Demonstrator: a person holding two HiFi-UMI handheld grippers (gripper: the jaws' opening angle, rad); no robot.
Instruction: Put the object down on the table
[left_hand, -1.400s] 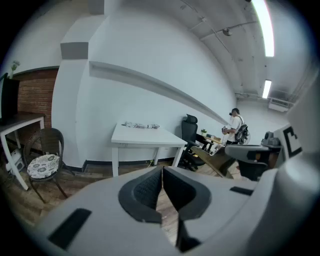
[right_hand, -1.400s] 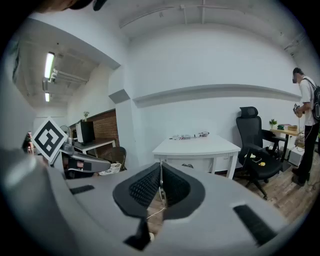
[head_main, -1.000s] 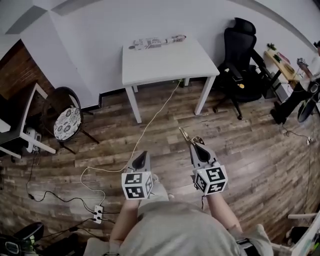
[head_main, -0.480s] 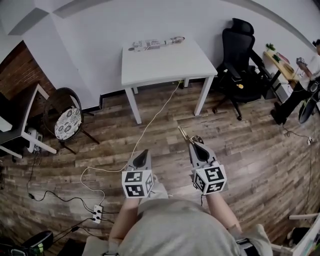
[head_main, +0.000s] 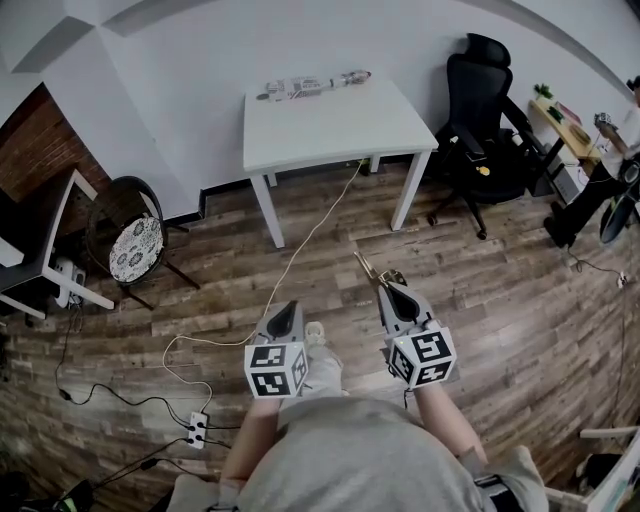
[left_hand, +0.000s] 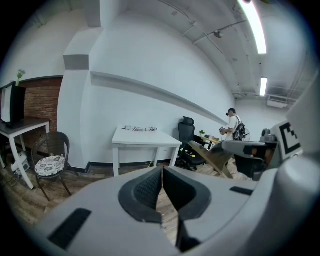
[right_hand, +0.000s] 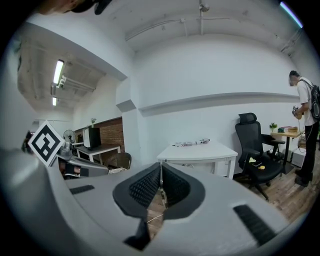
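Observation:
Both grippers hover over the wooden floor, a few steps short of the white table. My right gripper is shut on a thin golden object that sticks out ahead of its tips toward the table. In the right gripper view the object shows as a narrow strip pinched between the pads, with the table beyond. My left gripper is shut with nothing in it. In the left gripper view its pads meet, and the tan object is at the right.
A row of small items lies along the table's far edge. A black office chair stands right of the table, a cushioned chair to the left. A white cable crosses the floor to a power strip. A person stands far right.
The person's foot has come forward between the two grippers. Both grippers keep their places and stay shut.

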